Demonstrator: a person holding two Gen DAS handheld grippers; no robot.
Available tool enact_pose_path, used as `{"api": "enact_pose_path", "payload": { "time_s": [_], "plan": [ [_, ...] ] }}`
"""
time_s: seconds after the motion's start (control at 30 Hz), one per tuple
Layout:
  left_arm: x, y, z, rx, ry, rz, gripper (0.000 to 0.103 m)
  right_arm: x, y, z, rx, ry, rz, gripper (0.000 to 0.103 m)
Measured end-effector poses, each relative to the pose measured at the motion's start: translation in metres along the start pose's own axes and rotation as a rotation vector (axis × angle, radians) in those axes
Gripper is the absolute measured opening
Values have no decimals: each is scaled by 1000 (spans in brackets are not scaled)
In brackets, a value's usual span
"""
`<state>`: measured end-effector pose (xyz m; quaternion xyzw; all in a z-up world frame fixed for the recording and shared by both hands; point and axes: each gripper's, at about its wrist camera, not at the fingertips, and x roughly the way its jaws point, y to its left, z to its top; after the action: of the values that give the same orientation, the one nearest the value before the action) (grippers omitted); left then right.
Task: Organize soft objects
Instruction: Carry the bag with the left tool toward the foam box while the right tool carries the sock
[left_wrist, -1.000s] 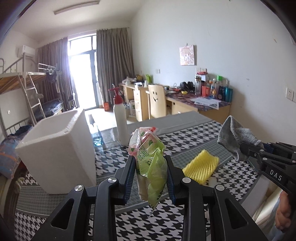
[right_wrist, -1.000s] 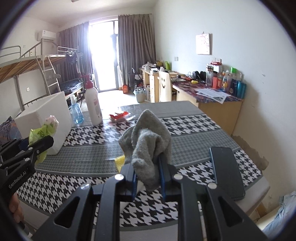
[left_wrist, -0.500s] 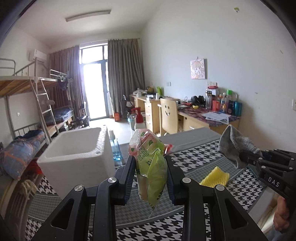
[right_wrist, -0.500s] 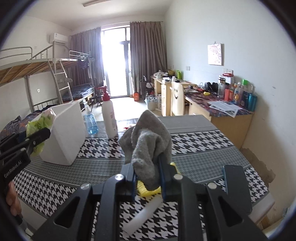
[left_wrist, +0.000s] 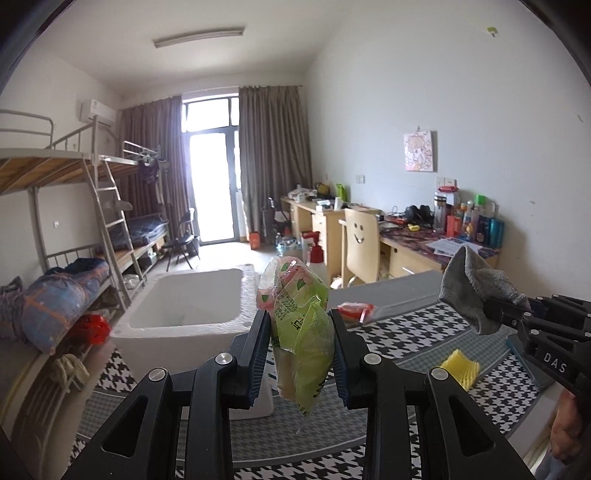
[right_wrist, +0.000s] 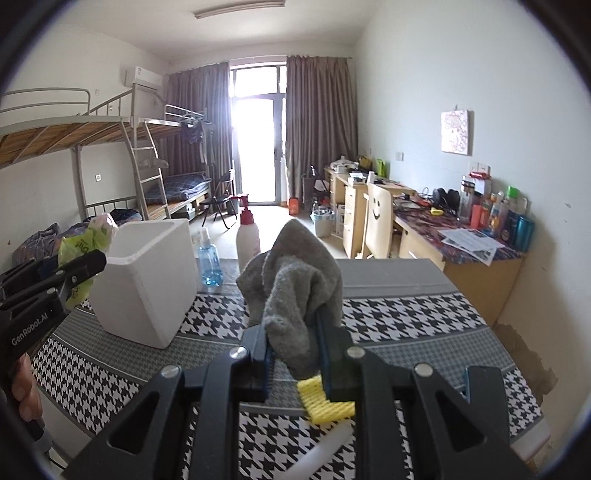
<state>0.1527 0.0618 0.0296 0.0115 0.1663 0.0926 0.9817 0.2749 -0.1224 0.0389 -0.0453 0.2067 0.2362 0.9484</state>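
Note:
My left gripper (left_wrist: 299, 332) is shut on a green and pink plastic packet (left_wrist: 300, 328) and holds it in the air just in front of the open white foam box (left_wrist: 184, 306). My right gripper (right_wrist: 295, 336) is shut on a grey sock (right_wrist: 295, 288) and holds it above the table, right of the foam box (right_wrist: 147, 284). In the left wrist view the sock (left_wrist: 476, 291) and right gripper show at the right. In the right wrist view the packet (right_wrist: 83, 240) and left gripper show at the left, beside the box. A yellow foam sleeve (right_wrist: 323, 404) lies on the table under the right gripper.
The table has a black-and-white houndstooth cloth (right_wrist: 406, 314). A white pump bottle (right_wrist: 247, 240) and a blue spray bottle (right_wrist: 208, 264) stand behind the box. A red packet (left_wrist: 354, 310) lies on the table. A dark phone (right_wrist: 484, 380) and a white tube (right_wrist: 325, 450) lie nearby.
Both grippers have risen with their loads. The left gripper now looks down into the foam box's opening, and the box sits closer below it.

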Motion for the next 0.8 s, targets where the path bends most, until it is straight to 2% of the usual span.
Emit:
{"api": "enact_pose_path", "payload": {
  "time_s": [0.8],
  "plan": [
    [-7, 47, 4, -44, -4, 153, 33, 18, 48, 33, -90, -24, 133, 24]
  ]
}}
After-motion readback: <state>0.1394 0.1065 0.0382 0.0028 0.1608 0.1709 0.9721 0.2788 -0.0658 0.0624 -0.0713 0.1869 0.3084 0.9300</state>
